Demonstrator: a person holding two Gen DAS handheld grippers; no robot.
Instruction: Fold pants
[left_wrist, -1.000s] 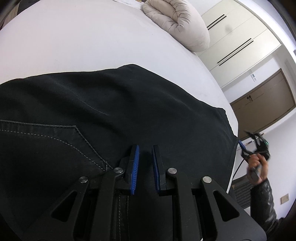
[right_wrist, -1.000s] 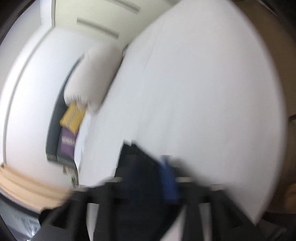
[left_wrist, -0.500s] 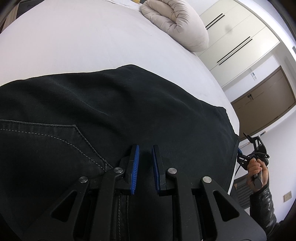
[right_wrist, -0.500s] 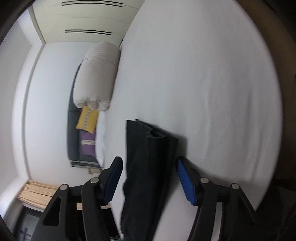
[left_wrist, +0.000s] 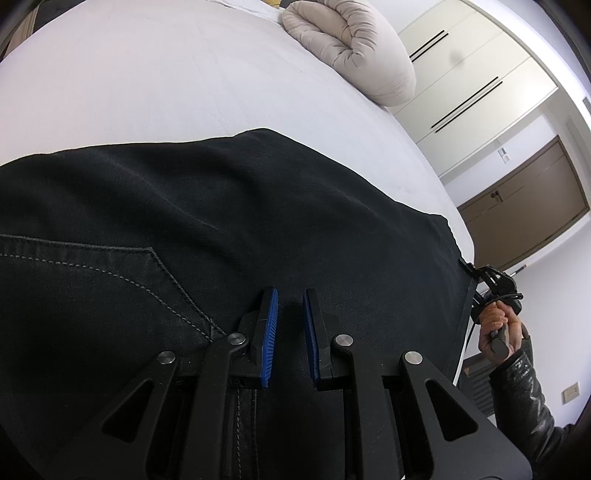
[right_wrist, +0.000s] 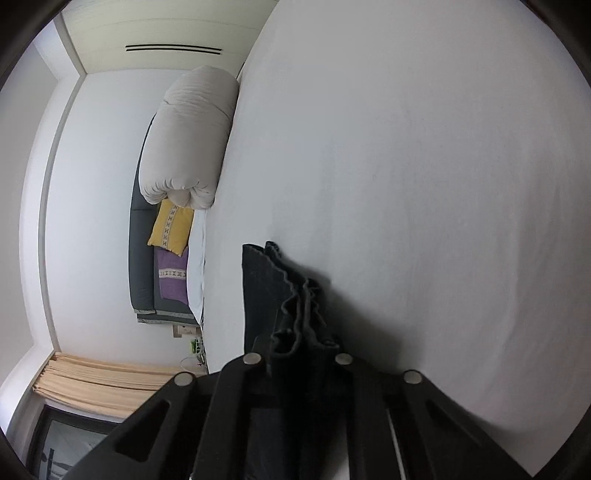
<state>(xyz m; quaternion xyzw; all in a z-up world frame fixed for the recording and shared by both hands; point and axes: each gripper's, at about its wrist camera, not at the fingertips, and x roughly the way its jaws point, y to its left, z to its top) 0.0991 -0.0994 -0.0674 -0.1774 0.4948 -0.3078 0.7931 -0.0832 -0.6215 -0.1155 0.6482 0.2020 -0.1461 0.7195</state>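
Black pants (left_wrist: 258, 221) lie flat across a white bed (left_wrist: 147, 74), a stitched back pocket at the left. My left gripper (left_wrist: 290, 321) rests on their waist end, blue pads close together with dark cloth between them. At the bed's right edge a hand (left_wrist: 495, 325) holds my right gripper (left_wrist: 476, 291) at the leg ends. In the right wrist view the leg hems (right_wrist: 266, 288) bunch up between the fingers of the right gripper (right_wrist: 299, 339). Its jaws are closing on that cloth, and the cloth hides the pads.
A rolled beige quilt (left_wrist: 351, 48) lies at the head of the bed, with a yellow pillow (right_wrist: 171, 227) and a purple pillow (right_wrist: 171, 277) beside it. White wardrobe doors (left_wrist: 472, 74) and a brown door (left_wrist: 524, 206) stand beyond the bed's right side.
My right gripper came down onto the leg ends and its wide-apart fingers closed around the hems, which now bunch between them. The left gripper and the pants body stayed put.
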